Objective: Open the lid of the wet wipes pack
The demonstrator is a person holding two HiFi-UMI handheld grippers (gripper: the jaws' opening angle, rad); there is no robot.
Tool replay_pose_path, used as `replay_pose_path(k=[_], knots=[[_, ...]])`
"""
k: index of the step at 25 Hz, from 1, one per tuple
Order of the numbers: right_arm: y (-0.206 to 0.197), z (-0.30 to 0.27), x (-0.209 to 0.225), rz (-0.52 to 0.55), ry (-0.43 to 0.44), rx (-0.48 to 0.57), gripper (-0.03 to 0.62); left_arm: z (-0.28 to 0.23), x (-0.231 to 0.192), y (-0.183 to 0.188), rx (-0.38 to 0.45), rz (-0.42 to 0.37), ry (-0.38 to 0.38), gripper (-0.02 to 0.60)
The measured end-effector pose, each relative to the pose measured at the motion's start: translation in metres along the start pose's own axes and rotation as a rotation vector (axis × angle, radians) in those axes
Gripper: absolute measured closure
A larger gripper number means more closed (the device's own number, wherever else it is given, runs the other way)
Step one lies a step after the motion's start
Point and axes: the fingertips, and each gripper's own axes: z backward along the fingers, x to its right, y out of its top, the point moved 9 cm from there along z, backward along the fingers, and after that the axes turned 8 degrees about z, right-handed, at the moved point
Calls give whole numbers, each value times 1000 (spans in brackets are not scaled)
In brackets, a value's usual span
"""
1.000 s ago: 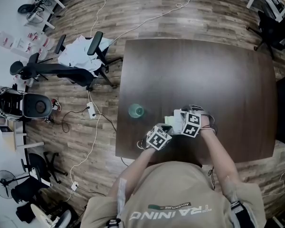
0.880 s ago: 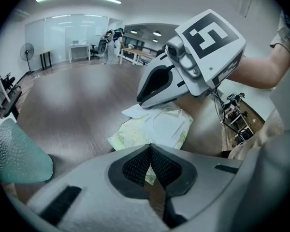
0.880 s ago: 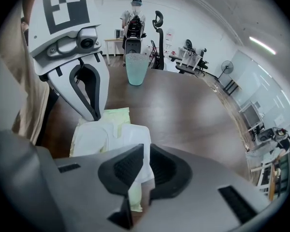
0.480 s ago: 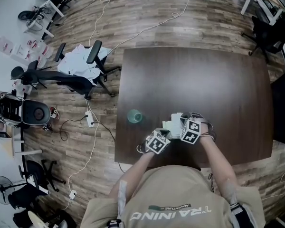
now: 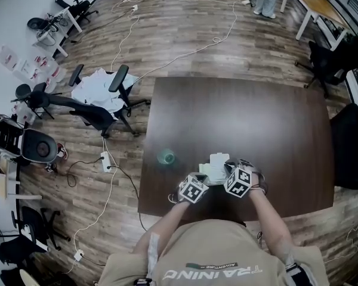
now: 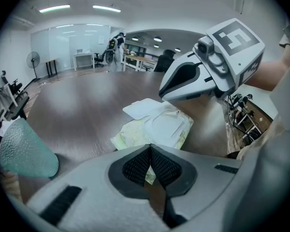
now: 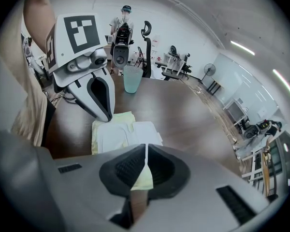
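Observation:
The wet wipes pack (image 5: 215, 171), pale yellow with a white top, lies near the front edge of the dark table (image 5: 256, 118). Its white lid flap (image 6: 141, 107) is folded back at the far end. My right gripper (image 7: 146, 153) is shut, and a thin white edge of the lid (image 7: 144, 132) runs up between its pads. In the left gripper view its tips (image 6: 162, 96) sit right over that flap. My left gripper (image 6: 150, 151) is shut on the pack's near corner (image 6: 147, 177). The right gripper view shows its tip (image 7: 106, 117) down on the pack's edge.
A green cup (image 5: 166, 157) stands on the table left of the pack, close to the left gripper (image 5: 206, 176). An office chair (image 5: 101, 106) and cables lie on the floor beyond the table's left edge. A person (image 7: 123, 18) stands far off.
The right gripper has drawn slightly back and up from the pack, and more of the white top now shows. The left gripper has stayed at the pack. The head view has tilted.

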Motion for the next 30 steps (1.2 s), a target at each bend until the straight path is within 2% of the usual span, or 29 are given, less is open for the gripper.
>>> replay_pose_path(k=[4, 12, 17, 25, 27, 30], knots=[[-2, 13, -4, -50, -16, 33, 572, 5, 2, -6, 37, 55, -6, 572], [-13, 35, -24, -138, -30, 49, 579, 30, 9, -28, 31, 113, -9, 572], [-25, 42, -37, -246, -26, 88, 579, 40, 9, -35, 25, 92, -6, 572], [-54, 62, -57, -526, -39, 193, 579, 57, 15, -40, 24, 50, -17, 572], [-58, 64, -61, -547, -35, 204, 577, 62, 13, -40, 17, 29, -16, 572], [-60, 69, -67, -524, -35, 190, 579, 69, 9, -37, 18, 15, 1, 572]])
